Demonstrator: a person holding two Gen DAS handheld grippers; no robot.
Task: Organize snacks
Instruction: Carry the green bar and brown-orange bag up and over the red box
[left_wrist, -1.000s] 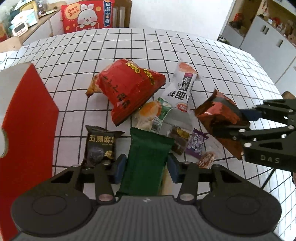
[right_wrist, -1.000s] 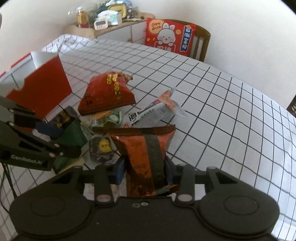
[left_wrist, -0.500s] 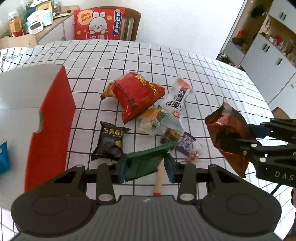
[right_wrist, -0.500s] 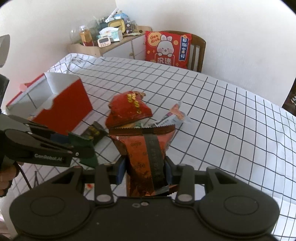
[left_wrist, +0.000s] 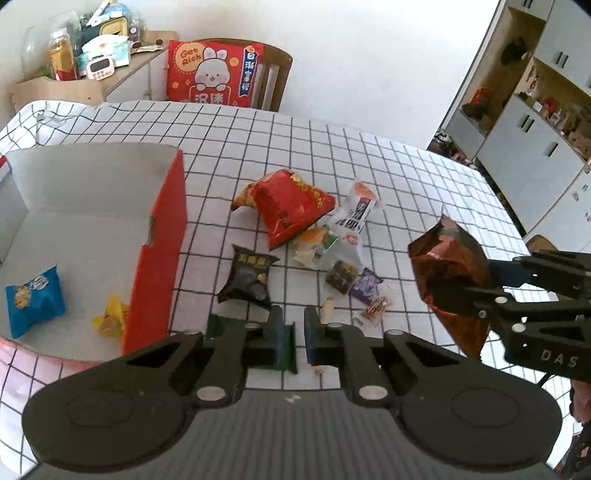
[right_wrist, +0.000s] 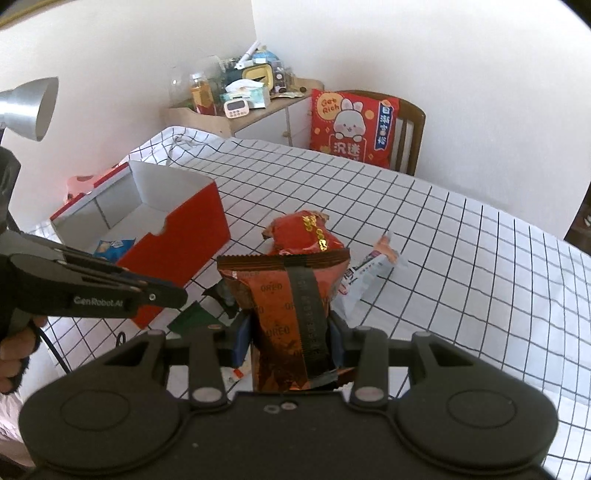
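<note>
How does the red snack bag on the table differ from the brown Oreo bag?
The red snack bag lies on the checked tablecloth, untouched; the brown Oreo bag is held off the table, clamped upright in the right gripper. The red snack bag is bright red with gold print; the brown Oreo bag is coppery brown with a dark seam strip. Both are foil bags outside the red box.

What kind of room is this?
Probably a dining room at home: a table with a checked cloth, a wooden chair holding a rabbit cushion, and storage cupboards.
</note>
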